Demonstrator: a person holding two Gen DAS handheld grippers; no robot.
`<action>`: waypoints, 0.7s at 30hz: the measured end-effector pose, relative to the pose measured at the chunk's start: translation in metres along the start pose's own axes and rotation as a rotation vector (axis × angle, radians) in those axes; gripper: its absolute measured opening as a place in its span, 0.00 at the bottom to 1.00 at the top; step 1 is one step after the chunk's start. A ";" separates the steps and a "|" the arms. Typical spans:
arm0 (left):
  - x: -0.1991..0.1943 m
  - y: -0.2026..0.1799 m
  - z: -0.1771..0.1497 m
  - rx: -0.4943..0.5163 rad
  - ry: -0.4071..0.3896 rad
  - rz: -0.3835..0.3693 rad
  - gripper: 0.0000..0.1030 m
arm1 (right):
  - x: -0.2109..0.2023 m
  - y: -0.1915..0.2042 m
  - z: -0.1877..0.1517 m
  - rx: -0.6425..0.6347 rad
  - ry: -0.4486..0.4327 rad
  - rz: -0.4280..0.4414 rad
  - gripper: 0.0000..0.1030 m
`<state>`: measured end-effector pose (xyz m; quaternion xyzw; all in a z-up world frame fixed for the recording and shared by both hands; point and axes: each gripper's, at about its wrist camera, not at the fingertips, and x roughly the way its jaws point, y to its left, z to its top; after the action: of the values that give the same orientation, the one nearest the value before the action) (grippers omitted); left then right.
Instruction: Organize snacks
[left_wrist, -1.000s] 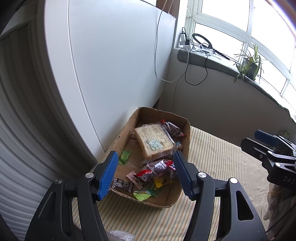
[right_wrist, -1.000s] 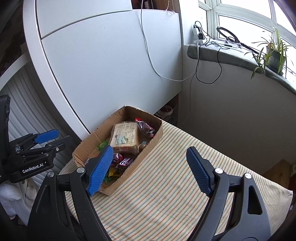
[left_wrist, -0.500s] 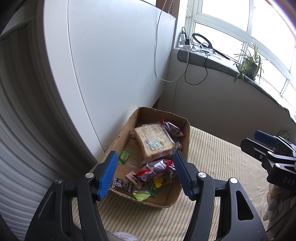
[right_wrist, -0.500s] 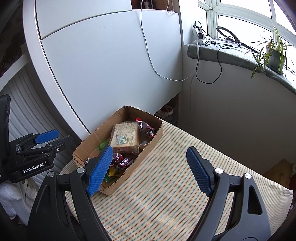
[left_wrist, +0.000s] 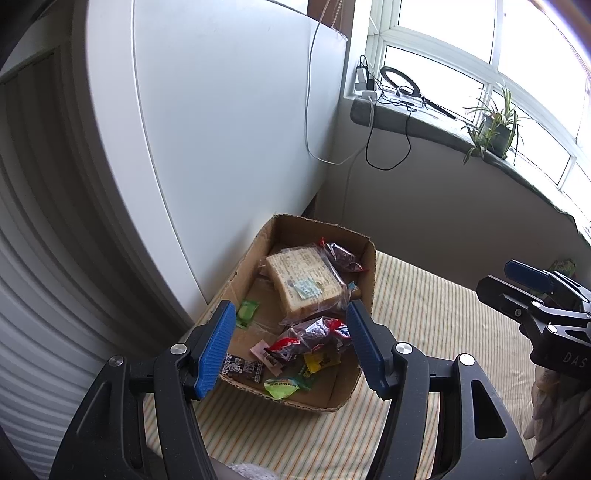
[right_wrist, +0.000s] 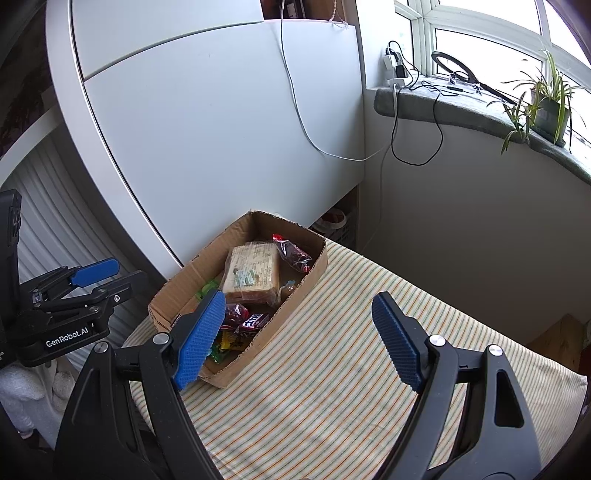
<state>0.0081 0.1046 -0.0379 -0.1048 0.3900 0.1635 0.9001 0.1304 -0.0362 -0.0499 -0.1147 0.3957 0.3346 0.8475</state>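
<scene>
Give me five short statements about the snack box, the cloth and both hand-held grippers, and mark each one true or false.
1. The cardboard box sits on a striped cloth. True.
2. The left hand-held gripper is shut on the bread. False: it is open and holds nothing.
3. A wrapped bread loaf lies inside the box. True.
4. The right hand-held gripper is open and empty. True.
5. A green candy lies on the cloth outside the box. False: it lies inside the box.
</scene>
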 end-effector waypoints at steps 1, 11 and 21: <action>0.000 0.000 0.000 0.000 0.000 0.000 0.60 | 0.000 0.000 0.000 -0.001 -0.001 -0.001 0.82; -0.002 0.000 -0.001 -0.007 -0.002 -0.001 0.60 | 0.000 -0.001 -0.002 0.006 0.007 0.001 0.82; -0.001 -0.001 -0.001 -0.004 0.002 -0.001 0.60 | -0.001 -0.003 -0.005 0.015 0.011 -0.003 0.82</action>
<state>0.0071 0.1033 -0.0382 -0.1069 0.3904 0.1636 0.8997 0.1293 -0.0408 -0.0526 -0.1110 0.4029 0.3297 0.8466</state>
